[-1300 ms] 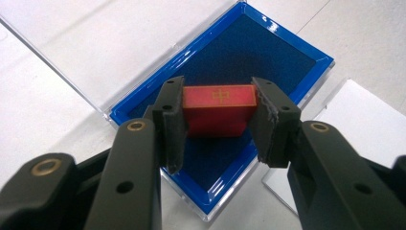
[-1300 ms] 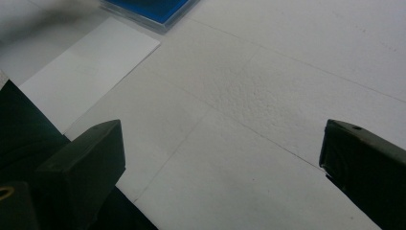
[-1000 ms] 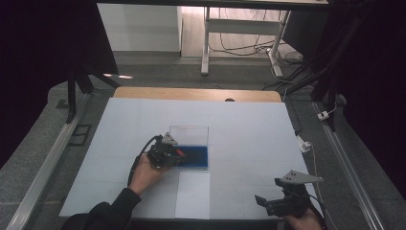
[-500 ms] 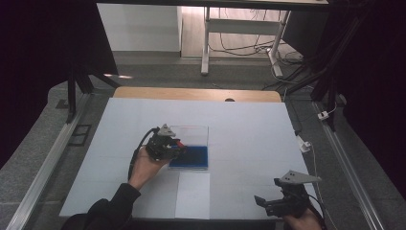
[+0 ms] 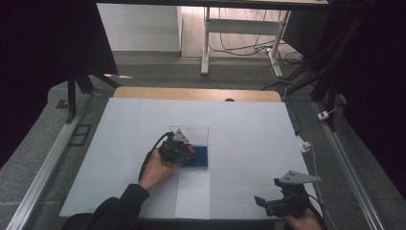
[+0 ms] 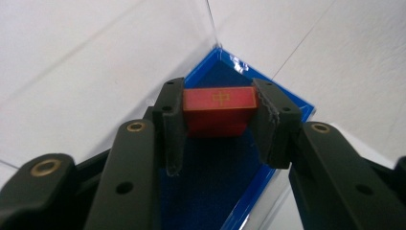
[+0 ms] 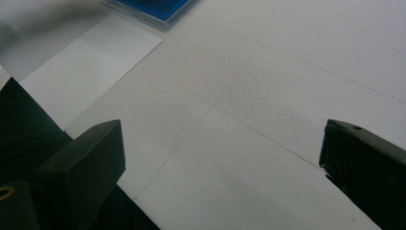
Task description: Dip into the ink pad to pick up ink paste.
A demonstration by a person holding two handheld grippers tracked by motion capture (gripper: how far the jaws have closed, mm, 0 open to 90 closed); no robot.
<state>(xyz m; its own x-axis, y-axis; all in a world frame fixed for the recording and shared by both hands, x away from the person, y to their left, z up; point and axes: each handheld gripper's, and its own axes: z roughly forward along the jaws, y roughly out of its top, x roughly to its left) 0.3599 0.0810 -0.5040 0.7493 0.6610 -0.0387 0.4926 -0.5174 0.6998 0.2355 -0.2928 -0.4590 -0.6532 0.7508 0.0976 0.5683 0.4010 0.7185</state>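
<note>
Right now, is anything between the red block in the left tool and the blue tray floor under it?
Nothing visible. The left tool is shut on the red block, just above the blue tray. The felt floor beneath looks bare; the clear wall stands behind, not under.

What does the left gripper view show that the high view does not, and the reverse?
Left gripper view: a red block with a gold mark on its top, clamped between the left gripper's jaws above the blue lining of the clear case.

High view: the person's left hand, the right gripper near the table's front edge away from the case, a white sheet in front of the case, and the floor and stands beyond.

Both: the case, the left gripper at it, and the white table.
</note>
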